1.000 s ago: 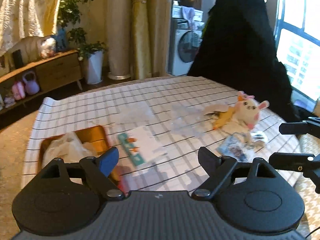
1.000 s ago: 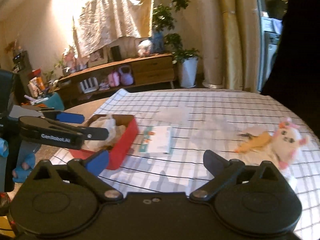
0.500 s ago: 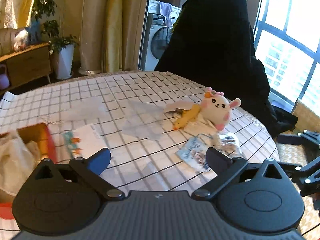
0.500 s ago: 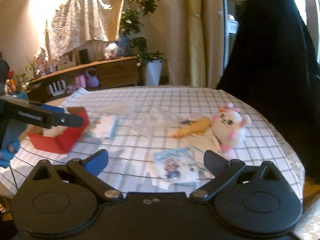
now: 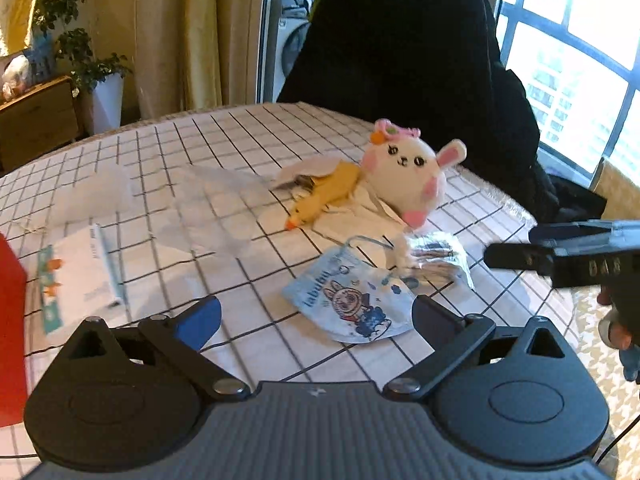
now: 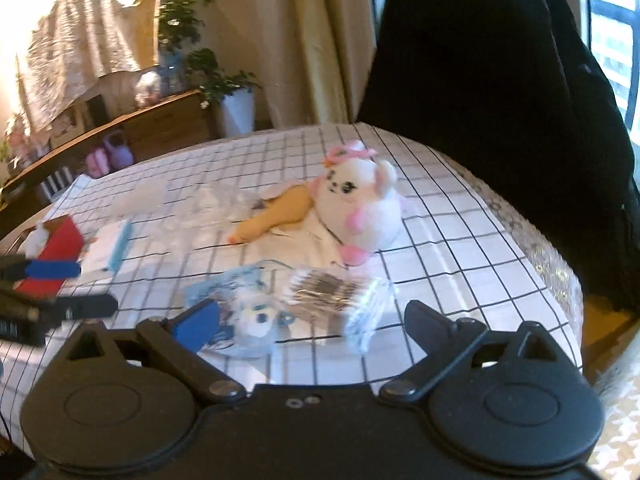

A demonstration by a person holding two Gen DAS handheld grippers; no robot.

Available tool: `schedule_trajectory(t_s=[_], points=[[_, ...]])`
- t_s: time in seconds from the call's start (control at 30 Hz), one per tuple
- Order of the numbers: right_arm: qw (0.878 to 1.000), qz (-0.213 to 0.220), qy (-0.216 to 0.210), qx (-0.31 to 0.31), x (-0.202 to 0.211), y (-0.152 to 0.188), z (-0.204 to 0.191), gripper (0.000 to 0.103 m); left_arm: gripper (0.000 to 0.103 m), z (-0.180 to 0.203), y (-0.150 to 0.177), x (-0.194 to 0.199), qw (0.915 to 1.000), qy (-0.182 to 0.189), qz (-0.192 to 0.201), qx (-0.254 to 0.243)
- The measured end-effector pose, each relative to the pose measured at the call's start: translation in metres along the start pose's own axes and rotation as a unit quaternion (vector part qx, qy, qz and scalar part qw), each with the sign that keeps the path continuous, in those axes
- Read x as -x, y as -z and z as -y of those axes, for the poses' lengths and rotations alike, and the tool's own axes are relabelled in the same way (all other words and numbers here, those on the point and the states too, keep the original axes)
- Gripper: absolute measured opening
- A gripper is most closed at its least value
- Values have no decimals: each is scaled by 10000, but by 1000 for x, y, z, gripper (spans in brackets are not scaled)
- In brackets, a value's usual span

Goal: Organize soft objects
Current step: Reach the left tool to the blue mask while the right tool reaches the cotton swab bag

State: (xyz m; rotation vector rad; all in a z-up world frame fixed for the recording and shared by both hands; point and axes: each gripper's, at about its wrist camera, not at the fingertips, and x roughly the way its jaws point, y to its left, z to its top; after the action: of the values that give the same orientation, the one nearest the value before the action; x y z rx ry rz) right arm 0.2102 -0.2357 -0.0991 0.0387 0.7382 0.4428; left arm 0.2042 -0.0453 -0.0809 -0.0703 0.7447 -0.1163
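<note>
A white bunny plush (image 5: 404, 172) (image 6: 360, 208) lies on the checked tablecloth beside a yellow rubber chicken (image 5: 324, 196) (image 6: 276, 216). Nearer me are a blue cartoon pouch (image 5: 352, 304) (image 6: 216, 288), a silver foil packet (image 5: 438, 256) (image 6: 328, 292) and a small white plush charm (image 6: 256, 316). My left gripper (image 5: 316, 318) (image 6: 70, 288) is open, hovering just short of the pouch with nothing between its fingers. My right gripper (image 6: 312, 322) (image 5: 510, 245) is open too, close above the foil packet and the charm, touching neither.
A red box (image 5: 10, 320) (image 6: 56, 248) with white stuff in it stands at the table's left, a white tissue pack (image 5: 84, 276) (image 6: 112, 248) beside it. Clear plastic wrap (image 5: 216, 208) lies mid-table. A person in black (image 5: 400, 40) stands behind the far edge.
Both grippers have dropped and swung right, away from the red box and toward the plush, pouch and foil packet. The left jaws spread wider early on. Nothing was picked up.
</note>
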Motion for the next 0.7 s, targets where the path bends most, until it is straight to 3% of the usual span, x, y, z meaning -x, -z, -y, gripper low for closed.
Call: schedule_trajectory(t_s=[0.2, 0.43, 0.6, 0.7], points=[[9996, -192, 34, -206, -28, -12, 3, 99, 102, 17, -1, -30, 9997, 57, -166, -140], [9984, -476, 6, -309, -59, -19, 0, 99, 102, 8, -3, -61, 9991, -21, -363, -198], [9962, -658, -10, -565, -78, -19, -4, 99, 102, 14, -1, -73, 9967, -169, -256, -746], [9959, -698, 150, -562, -87, -18, -7, 99, 102, 12, -3, -82, 9965, -86, -322, -765]])
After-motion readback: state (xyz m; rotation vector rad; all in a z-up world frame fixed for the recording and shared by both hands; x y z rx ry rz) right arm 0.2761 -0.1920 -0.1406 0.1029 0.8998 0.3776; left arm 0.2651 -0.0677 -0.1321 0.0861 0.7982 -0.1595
